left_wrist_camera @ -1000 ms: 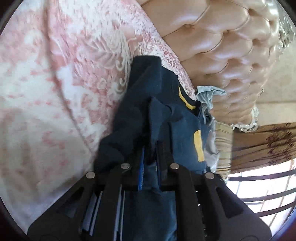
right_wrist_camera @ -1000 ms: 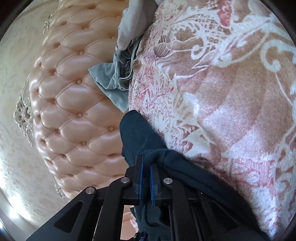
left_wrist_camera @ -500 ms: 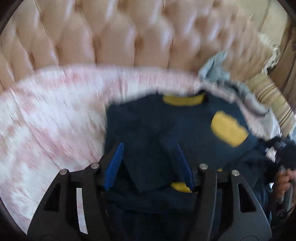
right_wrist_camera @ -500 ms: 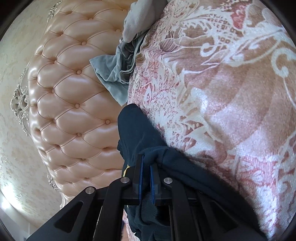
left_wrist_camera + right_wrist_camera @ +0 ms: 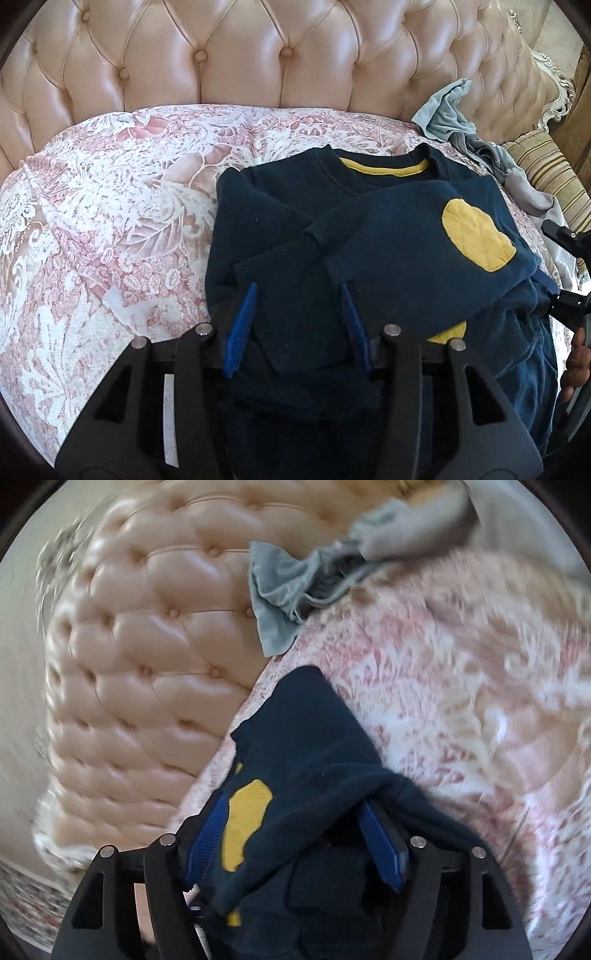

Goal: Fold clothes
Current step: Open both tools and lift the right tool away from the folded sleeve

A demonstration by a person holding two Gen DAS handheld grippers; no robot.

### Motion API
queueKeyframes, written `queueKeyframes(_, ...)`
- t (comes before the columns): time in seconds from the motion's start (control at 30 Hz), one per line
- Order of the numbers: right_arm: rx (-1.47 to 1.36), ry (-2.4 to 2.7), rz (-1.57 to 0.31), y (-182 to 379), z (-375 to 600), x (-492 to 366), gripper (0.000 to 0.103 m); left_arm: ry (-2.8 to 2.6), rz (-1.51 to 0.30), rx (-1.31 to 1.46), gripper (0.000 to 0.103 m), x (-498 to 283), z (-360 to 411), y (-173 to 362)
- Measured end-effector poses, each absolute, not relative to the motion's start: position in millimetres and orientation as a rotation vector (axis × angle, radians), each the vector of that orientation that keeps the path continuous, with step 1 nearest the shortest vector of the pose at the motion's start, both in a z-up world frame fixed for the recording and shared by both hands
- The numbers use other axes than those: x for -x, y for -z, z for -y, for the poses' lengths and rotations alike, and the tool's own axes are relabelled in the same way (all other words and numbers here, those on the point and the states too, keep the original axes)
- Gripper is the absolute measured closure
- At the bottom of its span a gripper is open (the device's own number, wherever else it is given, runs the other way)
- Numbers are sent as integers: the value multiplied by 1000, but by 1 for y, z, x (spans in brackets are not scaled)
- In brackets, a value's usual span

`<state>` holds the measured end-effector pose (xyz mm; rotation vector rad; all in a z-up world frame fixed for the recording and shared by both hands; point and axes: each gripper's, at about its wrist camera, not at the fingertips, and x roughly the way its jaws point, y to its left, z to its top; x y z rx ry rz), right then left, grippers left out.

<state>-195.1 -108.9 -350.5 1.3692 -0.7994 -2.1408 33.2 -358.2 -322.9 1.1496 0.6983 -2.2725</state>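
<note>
The left wrist view shows the whole navy sweater lying on the pink floral bedspread, its yellow-lined collar toward the tufted headboard, both sleeves crossed over the chest. Two yellow elbow patches show there: one on the upper sleeve, and a sliver of another at the sweater's near edge. The right wrist view, blurred, shows only one corner of the sweater and one patch. Only the left wrist view shows the striped cushion beyond the sweater and, at the sweater's far right side, the right gripper with the fingers of the hand that holds it.

The left gripper has just narrowed slightly; its jaws stand about half open, straddling a sleeve cuff without pressing it. The right gripper's jaws have just been opening; they stand apart, the sweater's cloth draped loosely between and over them.

One grey garment lies crumpled against the headboard, apart from the sweater.
</note>
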Motion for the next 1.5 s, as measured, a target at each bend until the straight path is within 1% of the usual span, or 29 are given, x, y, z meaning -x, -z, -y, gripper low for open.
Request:
queueKeyframes(0.03, -1384, 2162, 778, 351, 107, 195, 51, 2272, -695, -1150, 52, -33, 358, 323)
queueKeyframes(0.07, -1404, 2183, 755, 351, 104, 195, 67, 2272, -687, -1152, 52, -32, 358, 323)
queueKeyframes(0.1, -1408, 2192, 752, 351, 101, 195, 80, 2271, -683, -1152, 52, -32, 357, 323)
queueKeyframes(0.2, -1409, 2164, 753, 352, 93, 199, 90, 2271, -672, -1153, 51, -31, 357, 323)
queueKeyframes(0.3, -1413, 2160, 746, 354, 91, 200, 94, 2272, -668, -1153, 51, -31, 356, 323)
queueKeyframes(0.6, -1424, 2162, 722, 355, 89, 198, 95, 2277, -661, -1152, 50, -32, 356, 324)
queueKeyframes(0.73, -1440, 2139, 680, 353, 90, 198, 95, 2278, -663, -1148, 50, -32, 356, 324)
queueKeyframes(0.77, -1453, 2123, 669, 353, 90, 198, 94, 2277, -668, -1147, 49, -33, 356, 324)
queueKeyframes(0.8, -1466, 2108, 657, 352, 90, 198, 90, 2277, -674, -1145, 49, -33, 357, 324)
queueKeyframes(0.87, -1489, 2087, 609, 337, 85, 189, 88, 2283, -686, -1146, 49, -34, 358, 324)
queueKeyframes(0.93, -1389, 2089, 365, 304, 95, 192, 87, 2286, -697, -1146, 48, -35, 359, 324)
queueKeyframes(0.97, -1325, 2084, 230, 286, 101, 194, 78, 2287, -702, -1147, 48, -35, 360, 324)
queueKeyframes(1.0, -1260, 2073, 98, 268, 107, 196, 54, 2289, -705, -1147, 48, -35, 360, 324)
queueKeyframes(1.03, -1192, 2056, -32, 250, 113, 198, 44, 2291, -703, -1148, 48, -35, 359, 323)
queueKeyframes(1.07, -1101, 1992, -161, 237, 127, 208, 38, 2296, -703, -1146, 47, -36, 359, 323)
queueKeyframes(1.13, -1024, 1845, -287, 227, 151, 240, 38, 2315, -722, -1132, 45, -39, 360, 320)
queueKeyframes(1.2, -1004, 1694, -392, 229, 176, 274, 38, 2338, -746, -1114, 44, -43, 361, 317)
queueKeyframes(1.23, -1005, 1622, -448, 234, 187, 286, 38, 2357, -759, -1098, 43, -46, 362, 315)
queueKeyframes(1.33, -1052, 1471, -710, 268, 216, 309, 40, 2403, -733, -1036, 42, -51, 364, 307)
queueKeyframes(1.43, -1117, 1367, -806, 296, 235, 322, 47, 2431, -714, -962, 41, -55, 368, 299)
queueKeyframes(1.5, -1129, 1303, -821, 306, 244, 324, 58, 2417, -737, -918, 39, -60, 376, 297)
